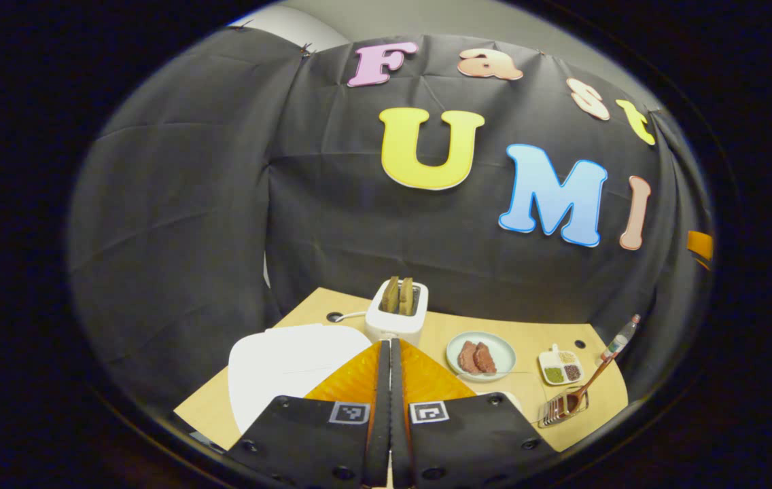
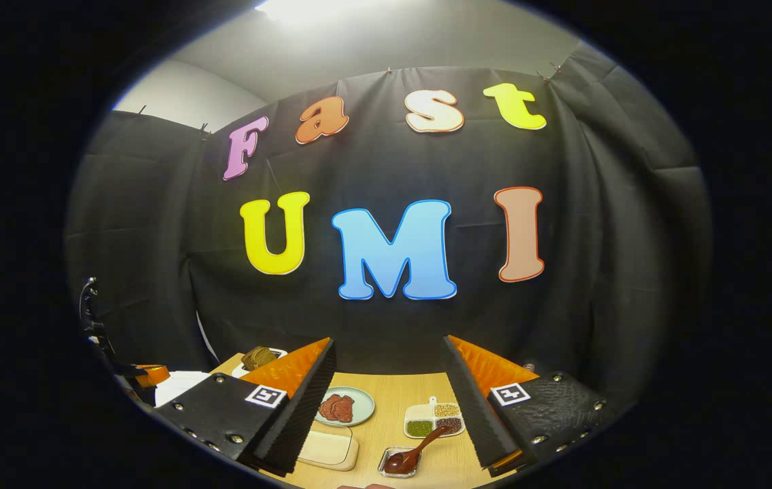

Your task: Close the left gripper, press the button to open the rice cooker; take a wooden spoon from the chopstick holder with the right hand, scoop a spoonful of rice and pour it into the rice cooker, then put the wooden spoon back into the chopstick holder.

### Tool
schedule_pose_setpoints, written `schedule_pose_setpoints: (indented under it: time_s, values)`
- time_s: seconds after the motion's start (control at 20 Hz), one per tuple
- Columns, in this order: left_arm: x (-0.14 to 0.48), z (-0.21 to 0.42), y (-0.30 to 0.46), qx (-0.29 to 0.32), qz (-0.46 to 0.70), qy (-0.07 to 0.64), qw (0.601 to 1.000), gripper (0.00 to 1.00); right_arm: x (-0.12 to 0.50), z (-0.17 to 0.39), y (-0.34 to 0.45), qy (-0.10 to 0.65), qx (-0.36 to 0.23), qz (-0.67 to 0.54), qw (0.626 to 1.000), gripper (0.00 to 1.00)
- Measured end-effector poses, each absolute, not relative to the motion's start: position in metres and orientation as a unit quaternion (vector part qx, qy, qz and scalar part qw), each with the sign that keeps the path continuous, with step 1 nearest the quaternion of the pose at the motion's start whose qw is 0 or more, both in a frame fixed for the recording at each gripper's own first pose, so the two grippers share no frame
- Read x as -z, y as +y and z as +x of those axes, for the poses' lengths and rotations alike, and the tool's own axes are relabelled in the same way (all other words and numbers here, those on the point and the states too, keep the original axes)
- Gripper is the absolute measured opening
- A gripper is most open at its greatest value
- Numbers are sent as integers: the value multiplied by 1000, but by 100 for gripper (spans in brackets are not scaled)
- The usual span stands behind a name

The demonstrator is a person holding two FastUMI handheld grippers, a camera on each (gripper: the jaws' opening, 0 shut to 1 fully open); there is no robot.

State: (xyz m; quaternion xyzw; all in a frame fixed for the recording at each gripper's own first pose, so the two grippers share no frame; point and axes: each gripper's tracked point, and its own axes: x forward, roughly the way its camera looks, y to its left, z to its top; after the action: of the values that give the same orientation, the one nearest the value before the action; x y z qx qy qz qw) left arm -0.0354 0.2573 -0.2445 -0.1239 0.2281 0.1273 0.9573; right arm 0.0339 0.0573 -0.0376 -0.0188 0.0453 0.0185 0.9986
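With its fingers brought together on nothing at lower centre, the left gripper [image 1: 390, 407] is judged ready for the button press on the white rice cooker [image 1: 284, 373] just beyond at lower left, while the right gripper [image 2: 386, 401] is held wide open above the wooden spoon [image 2: 413, 454], still to be fetched.

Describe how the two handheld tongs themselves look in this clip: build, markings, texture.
Both the left tongs and the right tongs have dark textured bodies studded with screws. Each finger carries a small square black-and-white marker near its base and has a ribbed inner face.
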Motion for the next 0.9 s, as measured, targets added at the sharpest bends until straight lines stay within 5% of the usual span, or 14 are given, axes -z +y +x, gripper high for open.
schedule_pose_setpoints:
  time_s: [0.9]
  values:
    - [356,-85,271,-156,-175,330,914,8,55,32,54,67,-15,-14,998,94]
